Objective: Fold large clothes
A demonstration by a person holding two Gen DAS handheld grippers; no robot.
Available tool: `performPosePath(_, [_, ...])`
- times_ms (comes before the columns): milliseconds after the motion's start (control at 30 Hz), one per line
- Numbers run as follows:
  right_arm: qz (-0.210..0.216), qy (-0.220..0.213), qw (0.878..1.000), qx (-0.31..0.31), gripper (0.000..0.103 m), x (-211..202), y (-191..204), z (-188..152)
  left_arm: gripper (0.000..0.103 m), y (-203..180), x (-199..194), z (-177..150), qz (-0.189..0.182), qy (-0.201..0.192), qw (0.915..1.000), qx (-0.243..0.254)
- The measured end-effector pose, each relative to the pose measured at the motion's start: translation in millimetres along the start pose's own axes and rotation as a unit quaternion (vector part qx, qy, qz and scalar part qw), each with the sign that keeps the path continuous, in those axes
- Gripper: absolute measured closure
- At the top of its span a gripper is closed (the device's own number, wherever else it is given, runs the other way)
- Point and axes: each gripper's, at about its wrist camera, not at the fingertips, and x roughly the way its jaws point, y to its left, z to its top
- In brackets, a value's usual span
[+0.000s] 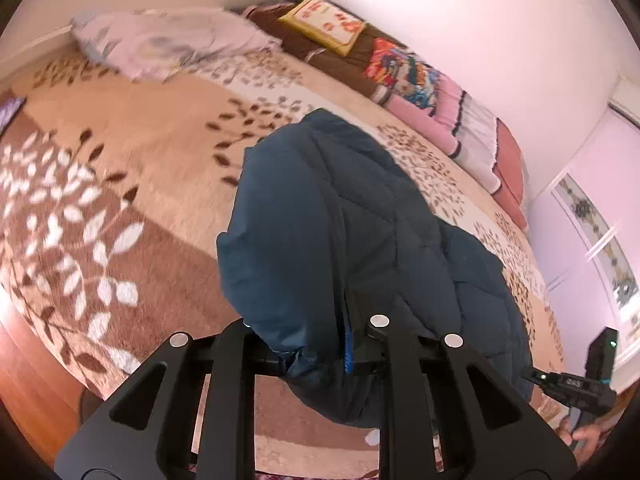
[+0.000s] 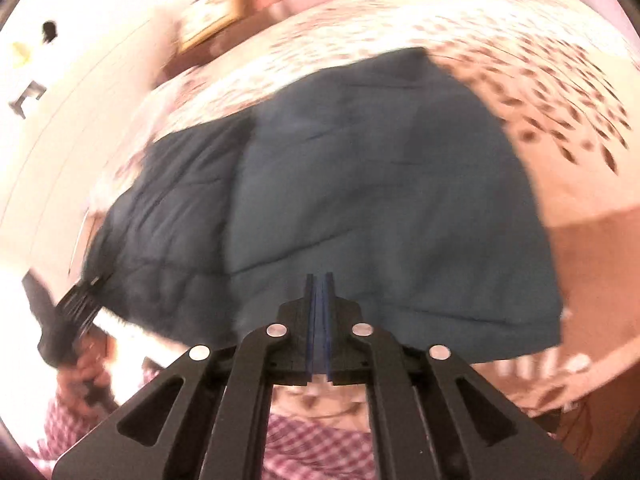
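Note:
A dark teal quilted jacket (image 1: 360, 240) lies on a leaf-patterned carpet (image 1: 120, 200). My left gripper (image 1: 316, 344) is shut on the jacket's near edge, with fabric bunched between its fingers and draped over them. In the right wrist view the jacket (image 2: 380, 180) spreads wide across the carpet, blurred by motion. My right gripper (image 2: 319, 280) is shut, its blue pads pressed together above the jacket's near hem, with no cloth visibly between them. The right gripper also shows in the left wrist view (image 1: 576, 384) at the jacket's right edge.
Folded blankets and cushions (image 1: 420, 80) line the far wall. A pale lilac cloth (image 1: 168, 40) lies at the carpet's far end. A door or cabinet (image 1: 600, 232) stands at right. The person's checkered clothing (image 2: 312, 436) is below the right gripper.

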Motion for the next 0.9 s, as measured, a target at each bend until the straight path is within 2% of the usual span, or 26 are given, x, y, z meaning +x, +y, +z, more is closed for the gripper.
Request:
performPosePath(67, [-0.012,0.016,1.000,0.007,0.098,17.1,-8.0,-3.8,0.086,-13.7,-7.2,2.1,0.001,-0.009,0.9997,0.021])
performPosePath(133, [-0.002,0.040,0.999,0.011,0.097,41.8,-12.3,-9.0,0.086,-28.2,-15.5,4.4,-0.001,-0.018,0.9990,0.040])
performPosePath(267, [0.016,0.041,0.999,0.022,0.098,60.2,-18.8,-11.3,0.086,-62.8,-34.3,5.9,-0.009,-0.040,0.9950,0.091])
performPosePath(367, [0.036,0.042,0.998,0.025,0.099,62.5,-26.6,-10.6,0.086,-96.5,-48.8,4.3,-0.023,-0.059,0.9884,0.138])
performPosePath(500, [0.057,0.041,0.997,0.027,0.099,64.1,-35.4,-11.5,0.086,-152.3,-64.5,-5.3,-0.054,-0.076,0.9742,0.205])
performPosePath(633, [0.071,0.040,0.996,0.031,0.099,63.1,-40.0,-10.4,0.086,-213.0,-70.0,-24.2,-0.100,-0.077,0.9519,0.279])
performPosePath(700, [0.076,0.039,0.996,0.031,0.099,64.1,-42.7,-12.1,0.086,-244.1,-64.6,-40.5,-0.124,-0.072,0.9376,0.317])
performPosePath(833, [0.091,0.038,0.994,0.038,0.099,65.7,-53.7,-16.2,0.086,-294.1,-39.1,-86.2,-0.167,-0.044,0.9088,0.380])
performPosePath(900, [0.099,0.037,0.993,0.046,0.100,68.4,-58.7,-17.7,0.086,-308.3,-25.8,-108.1,-0.180,-0.018,0.9013,0.393])
